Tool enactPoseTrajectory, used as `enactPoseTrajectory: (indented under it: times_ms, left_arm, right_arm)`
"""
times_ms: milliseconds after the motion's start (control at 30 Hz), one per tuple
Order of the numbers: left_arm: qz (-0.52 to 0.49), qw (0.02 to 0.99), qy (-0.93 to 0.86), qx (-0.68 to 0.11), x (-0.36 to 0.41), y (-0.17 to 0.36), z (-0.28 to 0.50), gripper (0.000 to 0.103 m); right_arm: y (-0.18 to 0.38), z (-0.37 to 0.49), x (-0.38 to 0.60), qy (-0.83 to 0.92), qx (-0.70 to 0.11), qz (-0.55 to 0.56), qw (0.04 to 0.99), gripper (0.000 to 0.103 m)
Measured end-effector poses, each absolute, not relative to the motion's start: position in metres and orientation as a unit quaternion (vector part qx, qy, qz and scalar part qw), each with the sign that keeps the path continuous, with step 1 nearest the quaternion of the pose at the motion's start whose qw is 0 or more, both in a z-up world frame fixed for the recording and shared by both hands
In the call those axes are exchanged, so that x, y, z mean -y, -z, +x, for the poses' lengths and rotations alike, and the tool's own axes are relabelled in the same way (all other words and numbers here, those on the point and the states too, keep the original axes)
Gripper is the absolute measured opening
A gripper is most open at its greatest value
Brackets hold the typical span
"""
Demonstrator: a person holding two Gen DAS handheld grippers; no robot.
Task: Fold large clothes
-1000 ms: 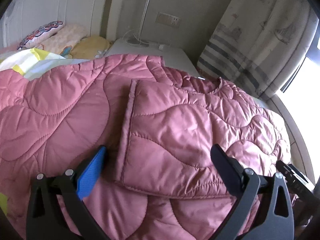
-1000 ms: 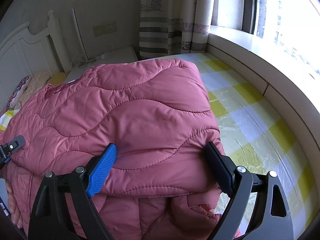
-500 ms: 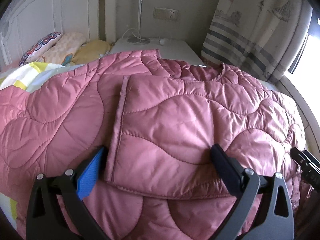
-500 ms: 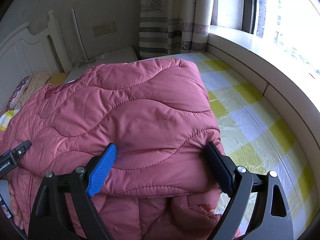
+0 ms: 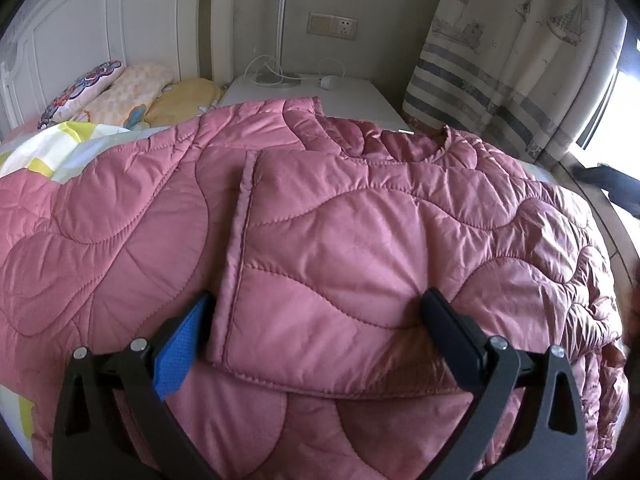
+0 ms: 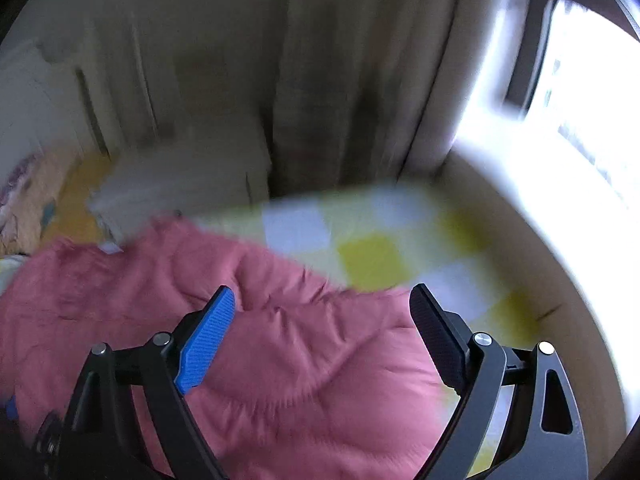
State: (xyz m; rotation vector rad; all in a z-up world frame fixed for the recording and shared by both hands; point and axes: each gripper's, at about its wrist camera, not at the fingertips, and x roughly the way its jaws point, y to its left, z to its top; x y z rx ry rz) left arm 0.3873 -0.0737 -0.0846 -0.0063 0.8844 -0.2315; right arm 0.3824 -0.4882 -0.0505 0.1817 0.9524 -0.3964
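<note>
Left gripper [image 5: 320,322] spread, straddling folded sleeve [image 5: 332,264] mid-frame on pink jacket [image 5: 112,248]; right gripper [image 6: 322,320] spread, blurred; mid-fold, next I grab the hem.

This is a bedroom in a home. A white panelled headboard [image 5: 92,36] fills the upper left of the left wrist view, with patterned pillows [image 5: 120,92] below it. A white nightstand [image 5: 344,96] at top centre carries cables under a wall socket [image 5: 333,26]. Striped curtains [image 5: 508,60] hang at upper right. A yellow checked bedsheet [image 6: 368,248] lies beside a bright window [image 6: 580,92] in the blurred right wrist view.
</note>
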Motion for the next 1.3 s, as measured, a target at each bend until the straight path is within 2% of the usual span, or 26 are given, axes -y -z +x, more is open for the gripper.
enactPoseTrajectory:
  times_ms: [33,67,167,333,367,500,633,733,900,1033,1133,1167,1200,1233,1267,1300]
  left_arm:
    - [-0.002,0.897,0.112,-0.427,0.074,0.085,0.387,0.101]
    - [-0.004,0.897,0.115,-0.427,0.074,0.085,0.388,0.101]
    - [-0.003,0.896,0.115,-0.429,0.073,0.085,0.388,0.101]
    - [-0.008,0.896,0.118,-0.429,0.071,0.084,0.388,0.101]
    - [-0.012,0.895,0.121,-0.428,0.069,0.083,0.387,0.101]
    - [-0.081,0.896,0.151,-0.41,0.045,0.073,0.381,0.101]
    - [-0.184,0.901,0.106,-0.379,-0.031,0.047,0.354,0.1]
    - [-0.266,0.902,0.038,-0.337,-0.125,0.032,0.305,0.101]
    - [-0.358,0.884,-0.107,-0.283,-0.271,0.044,0.231,0.1]
    - [-0.421,0.857,-0.124,-0.272,-0.348,0.062,0.227,0.1]
    - [-0.414,0.857,-0.136,-0.276,-0.372,0.057,0.253,0.1]
    - [-0.408,0.857,-0.144,-0.279,-0.373,0.056,0.261,0.096]
    - [-0.407,0.857,-0.147,-0.279,-0.373,0.053,0.269,0.054]
    - [-0.41,0.854,-0.143,-0.286,-0.371,0.052,0.275,0.023]
    - [-0.414,0.847,-0.147,-0.299,-0.364,0.047,0.283,0.009]
    - [-0.41,0.855,-0.155,-0.278,-0.351,0.034,0.282,0.008]
  right_arm:
    - [0.075,0.393,0.495,0.189,-0.488,0.098,0.846,0.091]
    - [0.077,0.392,0.495,0.193,-0.476,0.097,0.852,0.092]
    - [0.058,0.379,0.486,0.192,-0.468,0.094,0.857,0.092]
    - [0.02,0.297,0.439,0.135,-0.394,0.101,0.903,0.094]
    - [0.025,0.282,0.426,0.125,-0.396,0.09,0.905,0.097]
    - [0.072,0.275,0.406,0.13,-0.451,0.044,0.882,0.098]
    - [0.059,0.267,0.408,0.126,-0.448,0.063,0.883,0.098]
    - [0.051,0.246,0.402,0.123,-0.424,0.063,0.895,0.098]
    - [0.061,0.234,0.399,0.116,-0.425,0.066,0.895,0.098]
    - [0.058,0.232,0.405,0.112,-0.411,0.089,0.901,0.098]
    - [0.053,0.223,0.414,0.106,-0.385,0.121,0.909,0.098]
    - [0.051,0.219,0.419,0.106,-0.375,0.134,0.911,0.098]
    - [0.048,0.215,0.426,0.108,-0.362,0.153,0.913,0.098]
    - [0.046,0.211,0.431,0.11,-0.35,0.168,0.915,0.098]
    - [0.044,0.206,0.439,0.115,-0.331,0.193,0.916,0.098]
    - [0.042,0.201,0.446,0.121,-0.317,0.212,0.916,0.098]
